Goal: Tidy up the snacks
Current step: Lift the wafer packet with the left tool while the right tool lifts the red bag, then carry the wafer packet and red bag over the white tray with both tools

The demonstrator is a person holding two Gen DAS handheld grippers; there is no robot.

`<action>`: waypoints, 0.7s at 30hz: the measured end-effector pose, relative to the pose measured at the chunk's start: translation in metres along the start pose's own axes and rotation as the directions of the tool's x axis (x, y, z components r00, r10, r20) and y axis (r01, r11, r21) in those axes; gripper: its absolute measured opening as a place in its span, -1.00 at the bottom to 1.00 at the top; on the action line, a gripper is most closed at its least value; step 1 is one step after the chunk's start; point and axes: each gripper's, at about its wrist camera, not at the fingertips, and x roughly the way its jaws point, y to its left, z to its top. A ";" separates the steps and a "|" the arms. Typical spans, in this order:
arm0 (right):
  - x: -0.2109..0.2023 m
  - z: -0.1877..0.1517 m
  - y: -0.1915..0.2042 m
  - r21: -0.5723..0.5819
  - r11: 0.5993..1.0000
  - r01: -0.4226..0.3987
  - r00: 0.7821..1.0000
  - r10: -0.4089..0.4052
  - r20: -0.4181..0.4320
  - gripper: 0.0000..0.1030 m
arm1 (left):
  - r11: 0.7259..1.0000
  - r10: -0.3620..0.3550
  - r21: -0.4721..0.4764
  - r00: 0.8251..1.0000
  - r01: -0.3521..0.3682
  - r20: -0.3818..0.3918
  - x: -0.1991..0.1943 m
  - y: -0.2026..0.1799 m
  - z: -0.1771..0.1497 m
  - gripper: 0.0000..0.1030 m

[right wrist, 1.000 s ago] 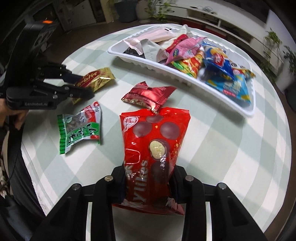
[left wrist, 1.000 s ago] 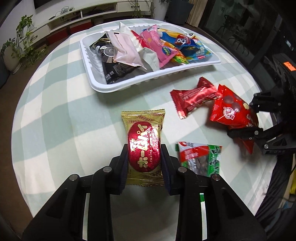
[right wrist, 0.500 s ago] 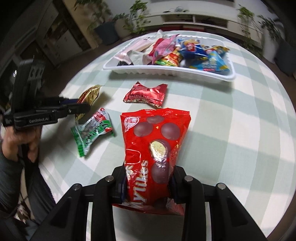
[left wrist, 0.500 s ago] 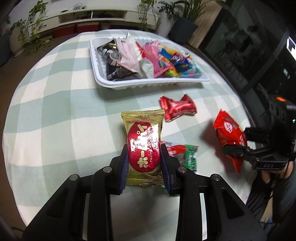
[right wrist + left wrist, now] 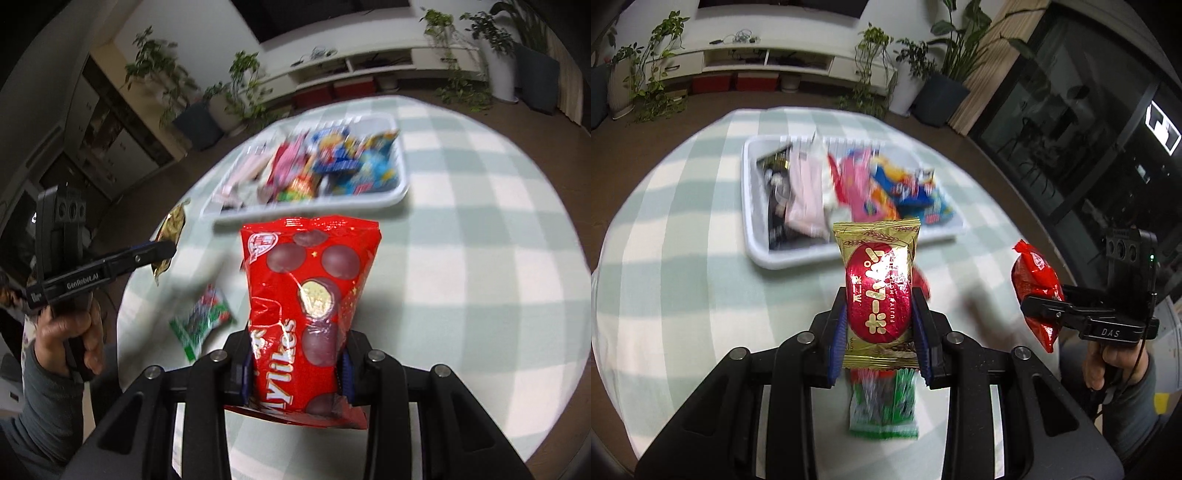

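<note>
A: Left view: the left tongs (image 5: 879, 325), clamped on the gold-and-red foil snack packet (image 5: 877, 291), have lifted it off the checked surface (image 5: 683, 280); the white plastic tray (image 5: 757, 254) lies ahead.

B: Right view: the right tongs (image 5: 295, 373), likewise raised, clamp the glossy red chocolate-ball bag (image 5: 306, 295). Both look ready for traying.

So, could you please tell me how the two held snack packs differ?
The gold pack is smaller and flat, with a red oval label; the red bag is taller and fuller, printed with chocolate balls. The left tool grips the gold pack, the right tool the red bag. Both are pinched by their lower halves, off the table.
</note>
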 end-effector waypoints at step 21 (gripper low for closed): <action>0.070 0.181 0.000 0.005 1.000 -0.014 0.999 0.014 0.043 -0.27 | 0.997 0.032 -0.075 0.999 -0.029 0.036 0.089 0.013 0.141 -0.44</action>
